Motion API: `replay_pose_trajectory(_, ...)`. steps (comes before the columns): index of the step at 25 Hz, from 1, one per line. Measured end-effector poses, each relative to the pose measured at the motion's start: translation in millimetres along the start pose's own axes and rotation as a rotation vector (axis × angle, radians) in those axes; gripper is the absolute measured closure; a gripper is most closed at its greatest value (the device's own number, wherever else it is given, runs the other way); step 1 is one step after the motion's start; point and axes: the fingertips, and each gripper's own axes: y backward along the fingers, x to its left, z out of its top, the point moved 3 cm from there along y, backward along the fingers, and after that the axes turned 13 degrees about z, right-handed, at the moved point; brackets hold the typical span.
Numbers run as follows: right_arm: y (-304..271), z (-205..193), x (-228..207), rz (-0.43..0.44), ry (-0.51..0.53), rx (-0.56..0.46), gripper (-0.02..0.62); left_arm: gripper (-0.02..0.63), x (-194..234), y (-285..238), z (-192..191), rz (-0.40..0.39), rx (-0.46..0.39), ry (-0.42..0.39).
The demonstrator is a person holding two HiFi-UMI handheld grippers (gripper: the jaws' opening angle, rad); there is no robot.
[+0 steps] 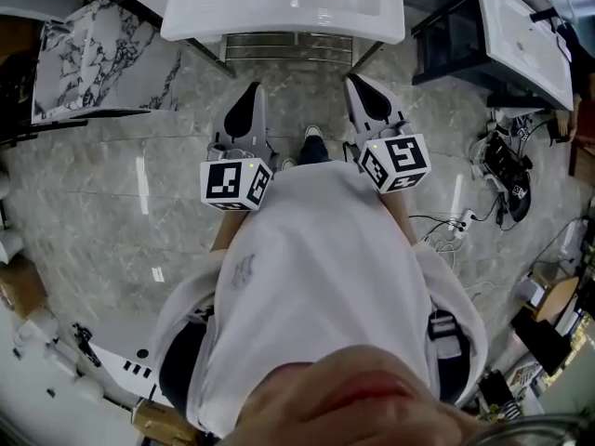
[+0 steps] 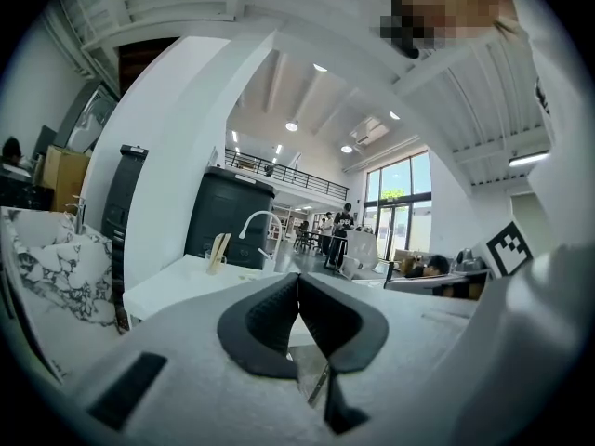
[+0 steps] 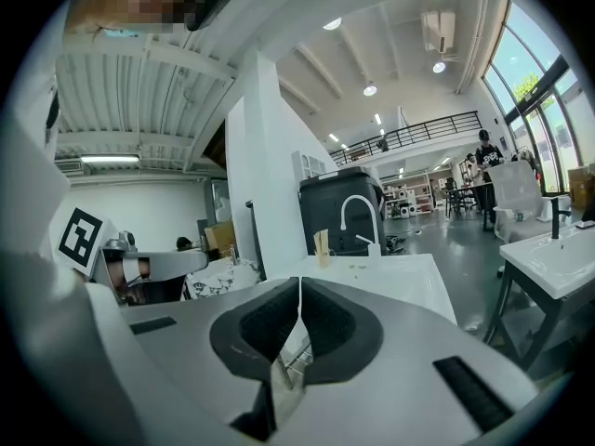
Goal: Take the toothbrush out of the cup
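A white sink counter [image 1: 232,21] stands across the marble floor, the cup [image 3: 323,256] far off on it. The left gripper [image 2: 297,282] and right gripper [image 3: 299,284] are clenched and empty. This looks like the approach; next, one must open around the toothbrush [image 3: 321,239].

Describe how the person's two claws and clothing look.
The left claw and right claw have light grey bodies and black textured pads. Each carries a white cube with black square markers. The person wears a white top.

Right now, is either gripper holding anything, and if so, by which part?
Nothing is held. The left gripper and the right gripper both have their jaws together, with nothing between them. The cup stands well ahead, untouched.
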Motion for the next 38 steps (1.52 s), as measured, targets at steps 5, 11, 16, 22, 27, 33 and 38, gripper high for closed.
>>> replay_pose_trajectory(5,-5.1,5.2,-30.9,0.037,-0.004,-0.008,0.580,0.591,-16.6,-25.1,-2.2,0.028,-0.006,0.002)
replay_pose_trajectory(11,-10.3,8.7,-60.4,0.070,0.006,0.000,0.580,0.591,-27.8,-48.3,-2.6,0.062,-0.020,0.005)
replay_pose_trajectory(16,-21.7,6.1,-65.6,0.097,0.006,0.024,0.580,0.589,-21.7,-53.2,0.7,0.094,-0.026,0.008)
replay_pose_trajectory(22,-24.1,5.9,-75.7,0.092,-0.009,0.031,0.580,0.589,-19.8,-57.0,3.8,0.120,-0.021,0.015)
replay_pose_trajectory(27,-20.7,0.5,-86.8,0.088,-0.027,0.054,0.580,0.590,-24.8,-65.0,-1.8,0.129,-0.001,0.020)
replay_pose_trajectory(33,-27.8,0.6,-93.3,0.069,-0.038,0.056,0.580,0.590,-20.9,-76.7,-2.7,0.120,0.010,0.028)
replay_pose_trajectory(38,-43.6,0.5,-95.8,0.063,-0.050,0.065,0.580,0.591,-8.3,-87.9,-2.6,0.119,0.021,0.031)
